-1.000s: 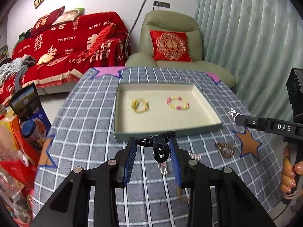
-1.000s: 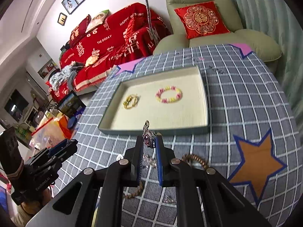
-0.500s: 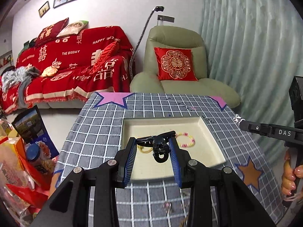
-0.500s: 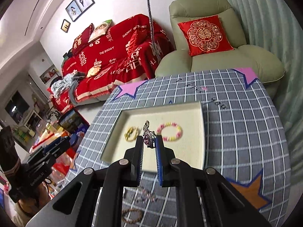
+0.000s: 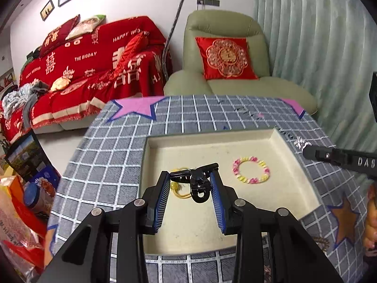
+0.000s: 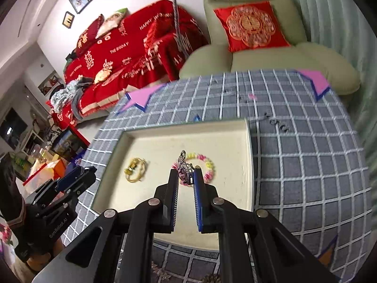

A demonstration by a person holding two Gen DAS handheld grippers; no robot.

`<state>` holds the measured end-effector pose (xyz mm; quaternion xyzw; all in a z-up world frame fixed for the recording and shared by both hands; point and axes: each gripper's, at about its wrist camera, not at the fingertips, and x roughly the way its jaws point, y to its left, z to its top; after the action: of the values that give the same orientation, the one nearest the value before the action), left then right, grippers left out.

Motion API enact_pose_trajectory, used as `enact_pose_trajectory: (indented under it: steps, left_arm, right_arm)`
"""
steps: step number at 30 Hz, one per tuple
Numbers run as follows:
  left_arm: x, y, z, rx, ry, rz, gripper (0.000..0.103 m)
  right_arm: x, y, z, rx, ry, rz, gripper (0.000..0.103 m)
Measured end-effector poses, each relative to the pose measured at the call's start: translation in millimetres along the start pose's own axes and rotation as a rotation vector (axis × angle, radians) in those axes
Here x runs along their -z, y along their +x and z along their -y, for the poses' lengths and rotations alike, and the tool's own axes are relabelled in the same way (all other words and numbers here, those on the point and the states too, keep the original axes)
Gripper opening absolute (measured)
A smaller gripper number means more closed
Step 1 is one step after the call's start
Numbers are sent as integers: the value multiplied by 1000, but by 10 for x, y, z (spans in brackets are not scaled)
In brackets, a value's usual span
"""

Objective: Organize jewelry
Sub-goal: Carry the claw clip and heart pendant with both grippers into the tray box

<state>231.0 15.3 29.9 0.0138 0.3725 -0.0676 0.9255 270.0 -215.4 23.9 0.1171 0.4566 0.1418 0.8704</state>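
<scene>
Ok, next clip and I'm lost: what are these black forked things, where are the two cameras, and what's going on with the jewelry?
No robot here: a person holds a handheld gripper in each hand, and each has a fisheye camera looking along its two fingers.

In the left wrist view, the left gripper holds a black hair claw clip over the cream tray. The dark bar at right is the right gripper seen from the side.

In the right wrist view, the right gripper is shut on a small silver charm piece; exactly what it is, I cannot tell.

The tray sits on a grey checked tablecloth and already holds a gold bracelet and a pink-and-yellow bead bracelet. A brown bead bracelet lies outside it.
</scene>
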Motion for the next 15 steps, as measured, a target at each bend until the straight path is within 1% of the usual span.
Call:
enact_pose_trajectory:
  steps: [3, 8, 15]
  left_arm:
    - [40, 145, 9, -4, -4, -21, 45]
    - [130, 389, 20, -26, 7, -61, 45]
    - [248, 590, 64, -49, 28, -103, 45]
  right_arm:
    - [105, 202, 90, 6, 7, -29, 14]
    - [209, 424, 203, 20, 5, -53, 14]
    - [304, 593, 300, 45, 5, -81, 14]
